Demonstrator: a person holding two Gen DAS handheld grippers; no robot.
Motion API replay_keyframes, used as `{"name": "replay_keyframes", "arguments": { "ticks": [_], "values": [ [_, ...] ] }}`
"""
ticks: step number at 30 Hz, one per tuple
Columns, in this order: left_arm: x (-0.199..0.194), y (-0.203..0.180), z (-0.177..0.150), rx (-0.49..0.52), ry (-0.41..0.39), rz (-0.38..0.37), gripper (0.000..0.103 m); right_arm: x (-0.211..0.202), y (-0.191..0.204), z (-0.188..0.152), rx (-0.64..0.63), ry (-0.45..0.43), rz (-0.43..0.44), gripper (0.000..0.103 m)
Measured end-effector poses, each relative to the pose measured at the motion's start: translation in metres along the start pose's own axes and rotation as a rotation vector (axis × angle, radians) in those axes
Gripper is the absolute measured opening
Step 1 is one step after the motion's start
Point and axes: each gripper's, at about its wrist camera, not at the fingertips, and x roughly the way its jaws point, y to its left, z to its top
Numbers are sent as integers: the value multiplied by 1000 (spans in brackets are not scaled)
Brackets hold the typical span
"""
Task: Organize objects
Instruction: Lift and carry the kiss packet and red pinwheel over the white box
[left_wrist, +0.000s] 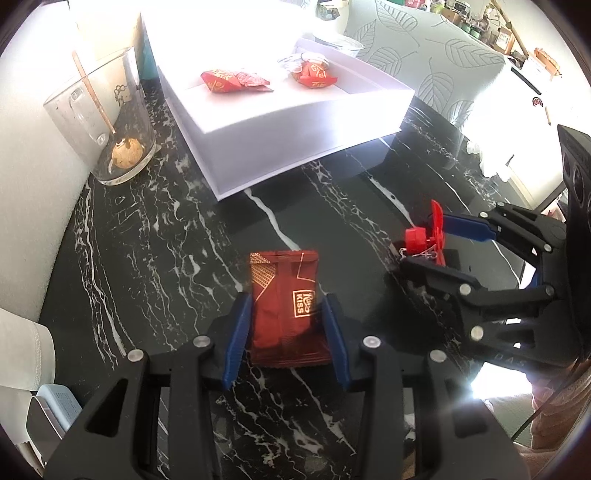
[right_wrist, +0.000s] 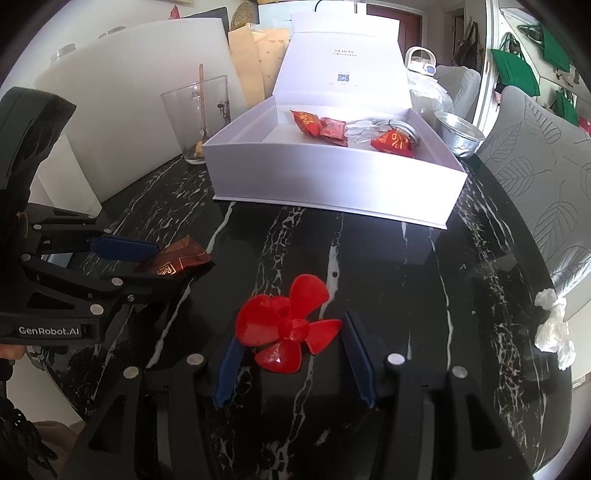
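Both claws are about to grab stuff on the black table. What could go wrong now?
The red propeller has thin blades; the right gripper fingers bracket it unevenly, so squeezing might flip or bend it.
The brown snack packet is slippery foil lying flat between the left gripper fingers; it might slide out or get crushed.
The two grippers work close together, so they could bump on the way to the white box.

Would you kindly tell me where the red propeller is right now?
In the right wrist view, the red propeller lies on the black marble table, between the right hand-held gripper fingers.
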Motion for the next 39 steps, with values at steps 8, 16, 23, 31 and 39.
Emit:
{"name": "replay_keyframes", "arguments": {
  "ticks": [8,16,23,31,39],
  "values": [
    [3,-6,1,33,-16,29,44,2,2,-2,-8,-17,-20,66],
    [1,-5,2,11,-8,6,31,-1,1,-2,8,-25,-12,44],
    [0,-1,2,-23,9,-32,31,-4,-4,-2,39,-22,1,44],
    [-6,-4,2,-21,3,-24,31,-15,-1,-2,21,-33,-3,44],
    [-22,-10,4,-10,-30,-20,31,-28,2,3,14,-49,-14,44]
  ]
}}
